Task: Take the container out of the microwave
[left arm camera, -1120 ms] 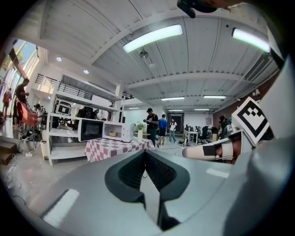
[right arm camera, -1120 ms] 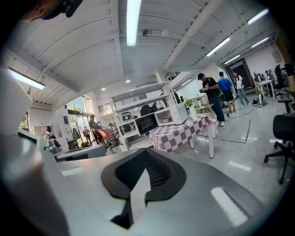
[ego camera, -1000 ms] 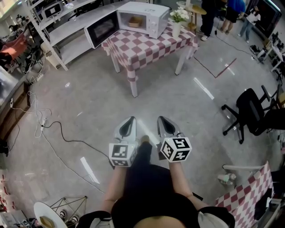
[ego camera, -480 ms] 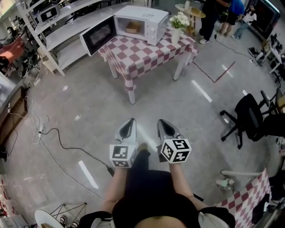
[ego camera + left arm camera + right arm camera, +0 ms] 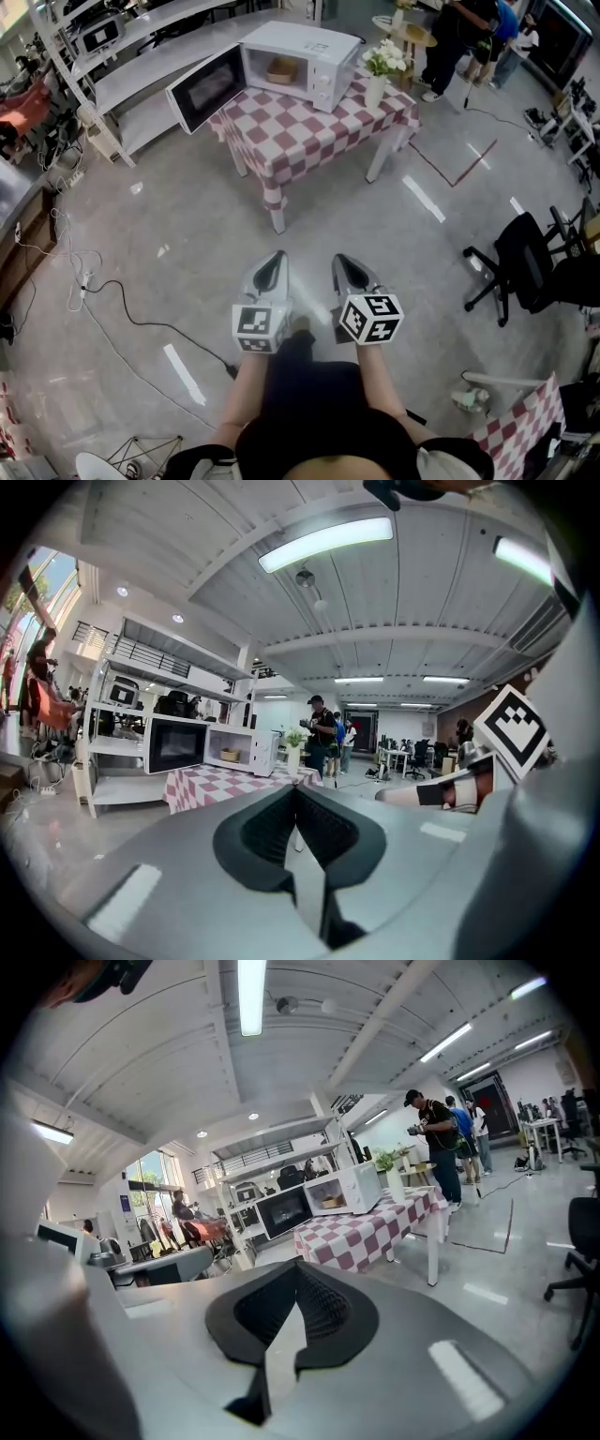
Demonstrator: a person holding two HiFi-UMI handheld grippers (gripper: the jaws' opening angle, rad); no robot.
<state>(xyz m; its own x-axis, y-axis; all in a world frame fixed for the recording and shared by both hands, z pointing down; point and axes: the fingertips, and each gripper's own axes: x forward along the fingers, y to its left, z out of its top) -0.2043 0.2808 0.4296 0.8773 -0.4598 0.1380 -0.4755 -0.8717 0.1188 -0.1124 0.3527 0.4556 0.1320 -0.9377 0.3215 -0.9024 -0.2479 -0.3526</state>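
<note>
A white microwave [image 5: 302, 51] stands on a red-and-white checked table [image 5: 309, 120] far ahead, its door [image 5: 206, 86] swung open to the left. Inside it sits a small tan container [image 5: 279, 68], which also shows in the left gripper view [image 5: 228, 755] and the right gripper view [image 5: 330, 1202]. My left gripper [image 5: 274, 259] and right gripper [image 5: 344, 256] are held side by side close to my body, over bare floor well short of the table. Both are shut with nothing between the jaws, as the left gripper [image 5: 296, 789] and right gripper [image 5: 298, 1266] show in their own views.
A vase of white flowers [image 5: 379, 66] stands on the table's right end. Grey shelving [image 5: 131, 70] runs behind at the left. A cable [image 5: 112, 286] trails over the floor at left. A black office chair [image 5: 525, 251] is at right. People [image 5: 467, 28] stand at the back right.
The table and microwave have drawn slightly nearer and lower in the head view. Both grippers stay shut in the same place before my body.
</note>
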